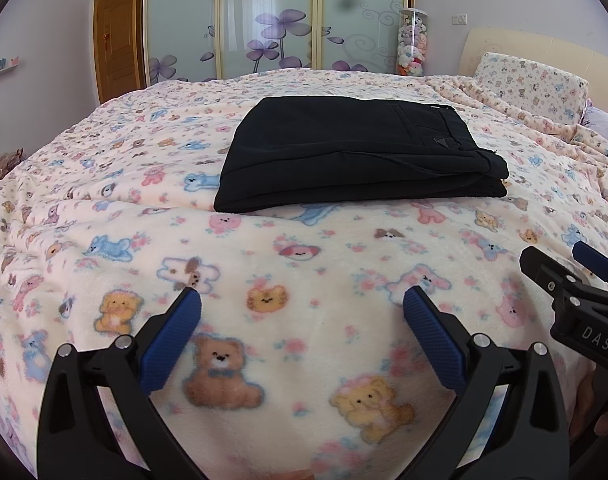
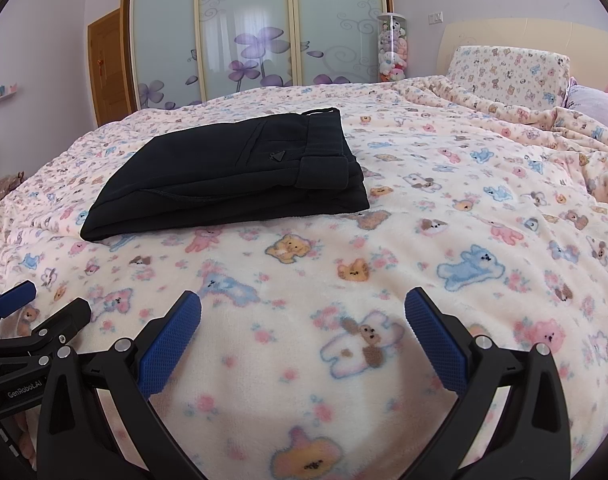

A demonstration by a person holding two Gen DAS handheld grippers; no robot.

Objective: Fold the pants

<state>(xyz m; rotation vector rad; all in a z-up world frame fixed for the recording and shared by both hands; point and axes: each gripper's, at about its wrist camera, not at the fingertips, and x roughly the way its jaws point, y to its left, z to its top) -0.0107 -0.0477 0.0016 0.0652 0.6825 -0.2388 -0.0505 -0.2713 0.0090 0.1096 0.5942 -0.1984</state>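
Blue pads spread wide and holding nothing, the left gripper [image 1: 301, 302] hovers over a teddy-bear blanket [image 1: 304, 264]. The right gripper [image 2: 302, 304] is likewise spread apart and empty, just beside the left. Ahead of both sets of fingers, well clear of the tips, black pants [image 1: 356, 156] lie folded into a flat rectangle on the blanket, waistband toward the right. Farther beyond stand a pillow [image 1: 532, 84], a clear tube of plush toys [image 1: 412, 42] and flowered wardrobe doors [image 1: 271, 20].
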